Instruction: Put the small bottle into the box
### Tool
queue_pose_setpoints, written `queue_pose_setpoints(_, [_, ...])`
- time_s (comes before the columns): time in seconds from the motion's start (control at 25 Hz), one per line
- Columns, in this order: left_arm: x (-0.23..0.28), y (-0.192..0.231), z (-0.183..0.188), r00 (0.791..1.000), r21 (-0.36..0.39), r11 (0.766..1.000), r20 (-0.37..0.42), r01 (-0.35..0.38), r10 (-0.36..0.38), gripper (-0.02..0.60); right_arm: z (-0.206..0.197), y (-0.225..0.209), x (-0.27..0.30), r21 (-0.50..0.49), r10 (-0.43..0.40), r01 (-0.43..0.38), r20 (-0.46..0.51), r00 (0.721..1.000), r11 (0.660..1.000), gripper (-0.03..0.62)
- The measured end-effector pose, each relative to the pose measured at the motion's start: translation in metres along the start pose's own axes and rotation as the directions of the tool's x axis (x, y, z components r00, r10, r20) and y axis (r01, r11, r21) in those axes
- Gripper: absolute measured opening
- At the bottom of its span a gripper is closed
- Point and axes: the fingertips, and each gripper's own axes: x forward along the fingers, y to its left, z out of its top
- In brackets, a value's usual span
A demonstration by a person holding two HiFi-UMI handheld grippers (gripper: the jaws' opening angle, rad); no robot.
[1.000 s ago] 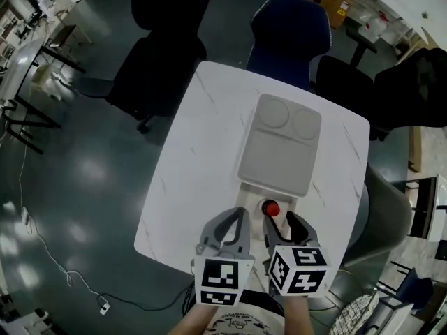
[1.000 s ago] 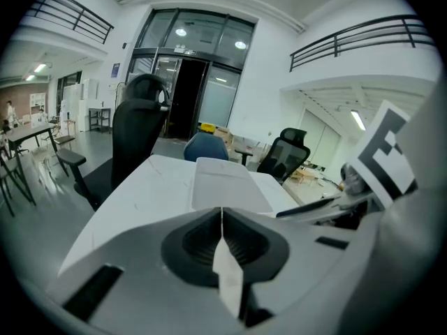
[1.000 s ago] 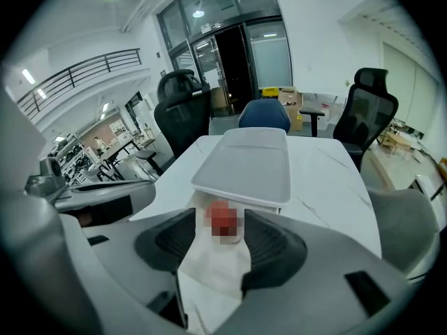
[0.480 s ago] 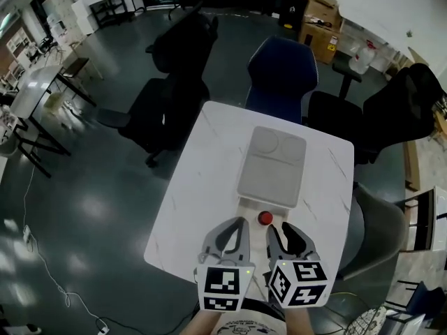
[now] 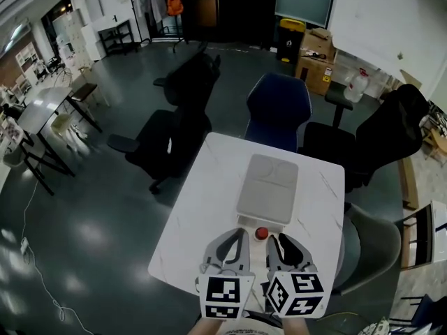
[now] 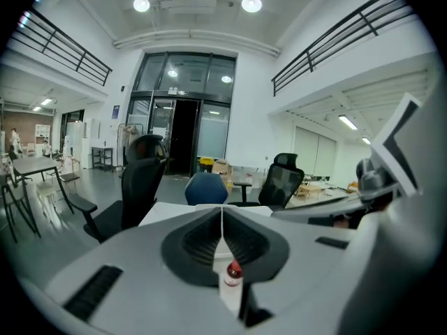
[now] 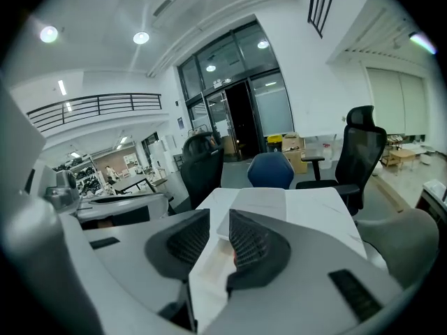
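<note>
Open lab floor, chairs around a white table [image 5: 202, 194], blue chair [image 5: 278, 114] at its far edge.

- small bottle [image 5: 262, 233]: upright, red cap on top, long axis vertical, standing at the near end of the table. Not in the box yet.
- box [image 5: 269, 187]: flat grey, lies just beyond the bottle toward the far side, mid-table. Its top looks closed from the head view.
- Bottle sits between the two grippers' tips in the head view, a touch nearer the right one. Both appear to hang above it, so it lies ahead of and below the fingers.
- left gripper [image 5: 239, 234]: fingers pressed together, nothing between them. Its own view shows the bottle low, just right of the jaw line.
- right gripper [image 5: 277, 239]: jaws have just been closing, now a narrow gap. Only white tabletop shows in the gap, plus a faint red glint at one jaw's inner edge. No grip on anything.

My read: the right gripper is the better candidate, but it needs to reopen and drop before a side-on pinch.
</note>
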Motion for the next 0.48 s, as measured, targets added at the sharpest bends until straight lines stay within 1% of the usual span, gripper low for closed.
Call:
queue_pose_setpoints(0.2, [-0.01, -0.006, 0.009, 1.0, 0.013, 1.0, 0.028, -0.002, 0.002, 0.02, 0.01, 0.006, -0.012, -0.012, 0.005, -0.005, 0.035, 0.999, 1.0, 0.094])
queue_pose_setpoints(0.48, [-0.02, -0.01, 0.014, 0.999, 0.025, 1.0, 0.052, -0.004, 0.003, 0.02, 0.01, 0.01, -0.021, -0.021, 0.008, -0.007, 0.054, 0.999, 1.0, 0.075])
